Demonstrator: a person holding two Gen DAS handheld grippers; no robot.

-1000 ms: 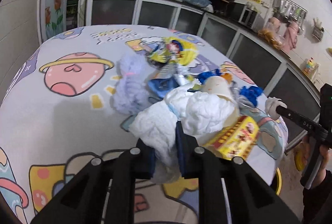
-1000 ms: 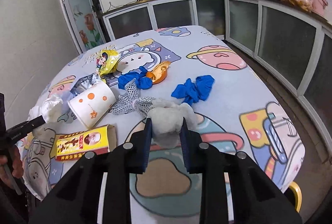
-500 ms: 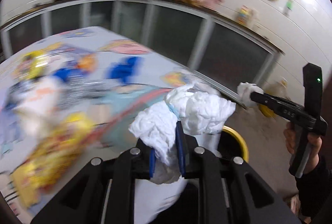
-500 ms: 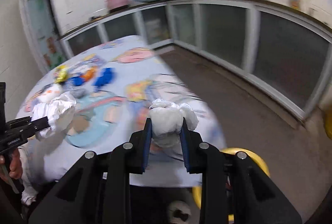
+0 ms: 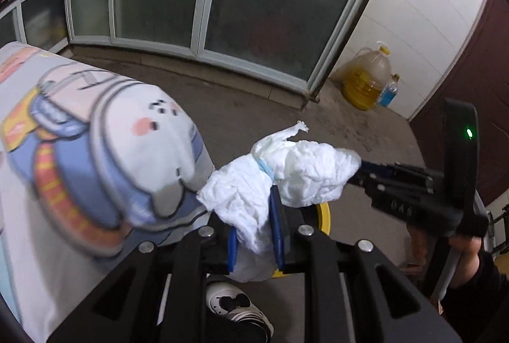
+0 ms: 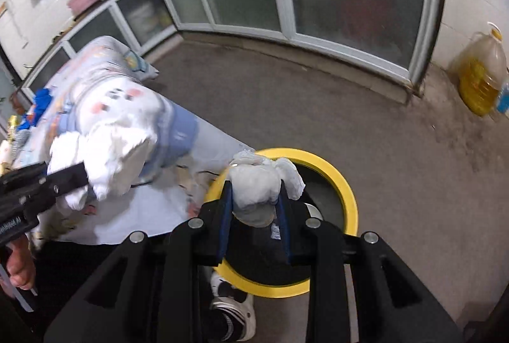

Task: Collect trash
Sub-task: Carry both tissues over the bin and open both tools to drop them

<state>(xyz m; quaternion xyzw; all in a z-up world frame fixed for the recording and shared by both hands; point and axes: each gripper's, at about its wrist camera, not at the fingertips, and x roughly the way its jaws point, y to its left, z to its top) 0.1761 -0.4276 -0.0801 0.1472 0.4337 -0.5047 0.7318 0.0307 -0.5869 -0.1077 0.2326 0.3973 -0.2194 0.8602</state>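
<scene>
1. Tabletop (image 6: 105,94): covered by a cartoon-print cloth; it stands just beside the bin, to its left in the right wrist view. Blue scraps lie on its far end, well apart from the bin.
2. Bin (image 6: 345,184): yellow rim, dark inside, on the grey floor.
3. Left gripper (image 5: 254,234): jaws nearly closed, clamped on a crumpled white paper wad (image 5: 245,199), held near the bin, beside the tabletop edge.
4. Right gripper (image 6: 256,206): jaws narrowly parted, pressed on a greyish tissue ball (image 6: 257,187), directly above the bin's opening.
5. Shoe (image 6: 233,301): white and black, on the floor against the bin's near rim.
</scene>
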